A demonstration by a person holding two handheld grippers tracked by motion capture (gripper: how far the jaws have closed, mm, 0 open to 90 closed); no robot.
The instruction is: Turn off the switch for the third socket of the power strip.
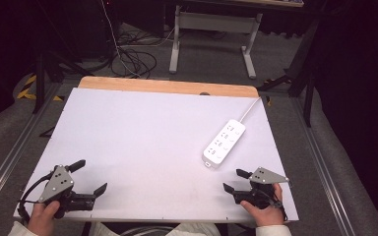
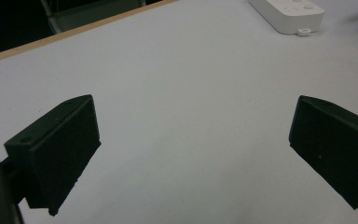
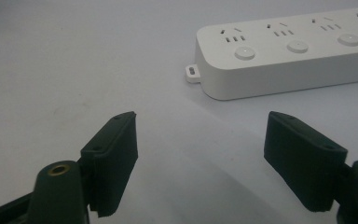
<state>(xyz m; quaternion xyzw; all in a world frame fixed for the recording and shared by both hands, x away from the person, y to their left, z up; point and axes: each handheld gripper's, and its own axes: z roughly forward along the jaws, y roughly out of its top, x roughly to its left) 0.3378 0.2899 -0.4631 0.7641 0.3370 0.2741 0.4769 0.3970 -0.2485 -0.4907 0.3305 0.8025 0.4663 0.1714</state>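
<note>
A white power strip (image 1: 224, 143) lies slanted on the right half of the white table (image 1: 142, 142), its white cord running off toward the far right corner. My right gripper (image 1: 236, 180) rests open near the front right edge, just short of the strip's near end (image 3: 279, 60), with nothing between its jaws. At the front left, my left gripper (image 1: 89, 177) is open too and holds nothing; its jaws point across the bare tabletop (image 2: 186, 93), and the strip's end (image 2: 289, 14) shows far off at the upper right.
A wooden strip (image 1: 167, 87) borders the table's far edge. Beyond it stand a white desk frame (image 1: 211, 34) and loose cables (image 1: 133, 59) on the grey carpet. Metal rails (image 1: 10, 157) run along both sides of the table.
</note>
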